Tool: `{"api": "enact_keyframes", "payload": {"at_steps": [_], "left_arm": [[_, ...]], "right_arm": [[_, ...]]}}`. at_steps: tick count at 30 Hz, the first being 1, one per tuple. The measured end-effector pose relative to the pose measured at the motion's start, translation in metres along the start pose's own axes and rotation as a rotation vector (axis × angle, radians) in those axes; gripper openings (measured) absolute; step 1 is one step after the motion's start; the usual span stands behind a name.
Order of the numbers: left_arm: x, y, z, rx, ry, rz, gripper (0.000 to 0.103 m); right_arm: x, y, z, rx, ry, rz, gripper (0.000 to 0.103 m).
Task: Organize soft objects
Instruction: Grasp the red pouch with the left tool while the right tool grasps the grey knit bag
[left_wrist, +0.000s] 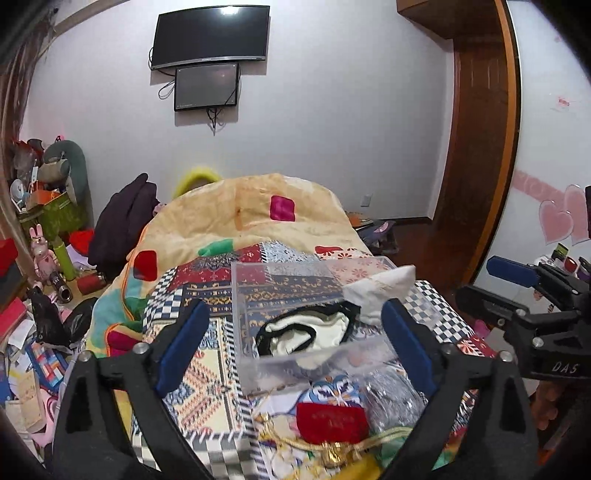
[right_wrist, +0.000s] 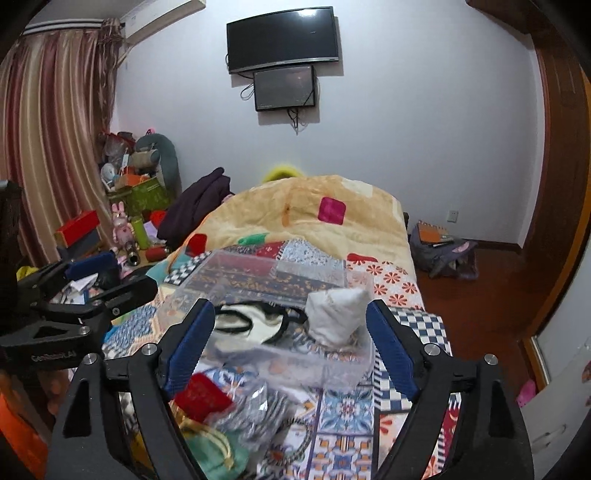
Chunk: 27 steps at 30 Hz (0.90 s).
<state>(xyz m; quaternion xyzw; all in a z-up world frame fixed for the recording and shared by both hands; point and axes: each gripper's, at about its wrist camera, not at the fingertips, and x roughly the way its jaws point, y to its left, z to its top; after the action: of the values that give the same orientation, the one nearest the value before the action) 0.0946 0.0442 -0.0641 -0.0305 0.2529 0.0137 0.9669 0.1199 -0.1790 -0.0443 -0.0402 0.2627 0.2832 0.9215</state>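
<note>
1. Left wrist view: the clear plastic box (left_wrist: 314, 317) lies on the patterned bedspread (left_wrist: 207, 373), and I take it as my landmark. Inside it lies a cream cloth with black trim (left_wrist: 306, 334). A white pouch (left_wrist: 380, 291) leans over its right rim. In front of the box wait a red velvet pouch (left_wrist: 330, 422) and a silvery plastic packet (left_wrist: 393, 391).
2. I judge the next step is to lift one of these front items into the box. I would grip the red pouch at its middle and not drag the gold cord (left_wrist: 332, 448).
3. The left gripper (left_wrist: 295, 350) hovers in front of the box, jaws spread wide, holding nothing.
4. Right wrist view: the right gripper (right_wrist: 290, 341) also points at the box (right_wrist: 266, 306), jaws spread and empty. The white pouch (right_wrist: 338, 315) is just beside its right finger, not pinched.
5. Left of the box, the other gripper (right_wrist: 88, 284) stands apart; from here I cannot tell its jaws.
</note>
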Motion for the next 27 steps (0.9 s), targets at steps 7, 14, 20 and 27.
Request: {"api": "enact_keyframes", "payload": {"at_steps": [7,14,20,27], "left_arm": [[0.012,-0.004,-0.027,-0.005,0.092,-0.021,0.097],[0.038,0.005,-0.066,-0.036,0.209,-0.025,0.097],[0.059,0.006,-0.087,-0.039,0.291,-0.08,0.073],[0.073,0.004,-0.099,-0.038,0.351,-0.135,0.06]], "right_arm": [[0.02,-0.003,-0.032,0.029,0.109,0.009,0.082],[0.049,-0.004,-0.063,0.047,0.217,0.052,0.082],[0.066,-0.005,-0.08,0.076,0.292,0.103,0.067],[0.072,-0.002,-0.088,0.085,0.339,0.173,0.051]]}}
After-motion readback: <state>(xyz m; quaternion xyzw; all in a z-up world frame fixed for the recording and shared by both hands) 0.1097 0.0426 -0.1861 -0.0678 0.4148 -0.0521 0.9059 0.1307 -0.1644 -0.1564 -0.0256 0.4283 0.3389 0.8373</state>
